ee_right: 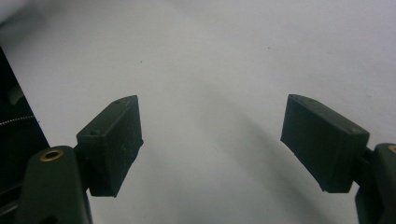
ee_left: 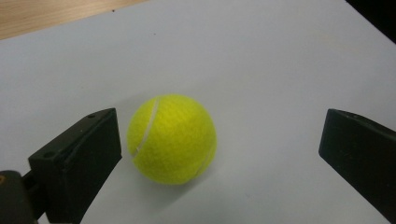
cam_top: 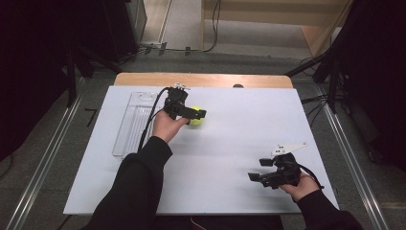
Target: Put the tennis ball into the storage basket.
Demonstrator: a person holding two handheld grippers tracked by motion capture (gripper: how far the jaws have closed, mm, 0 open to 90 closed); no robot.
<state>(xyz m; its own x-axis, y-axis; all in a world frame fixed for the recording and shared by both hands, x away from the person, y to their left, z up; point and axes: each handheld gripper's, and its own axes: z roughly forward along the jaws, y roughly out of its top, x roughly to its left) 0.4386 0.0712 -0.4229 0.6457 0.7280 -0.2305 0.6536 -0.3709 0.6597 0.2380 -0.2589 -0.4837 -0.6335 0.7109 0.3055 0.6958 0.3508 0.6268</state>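
A yellow-green tennis ball [cam_top: 195,121] rests on the white board [cam_top: 230,139], left of centre. My left gripper [cam_top: 198,116] is open around it. In the left gripper view the ball [ee_left: 172,138] lies between the two black jaws, close to the left one and well apart from the right one, and the left gripper [ee_left: 219,154] touches nothing. My right gripper [cam_top: 259,169] is at the board's near right, also open. In its own view the right gripper [ee_right: 210,144] has only bare white board between its jaws.
A clear plastic tray [cam_top: 130,125] lies along the board's left side, just left of my left hand. The wooden table edge [cam_top: 203,79] shows behind the board. Metal rails and dark stands flank the table on both sides.
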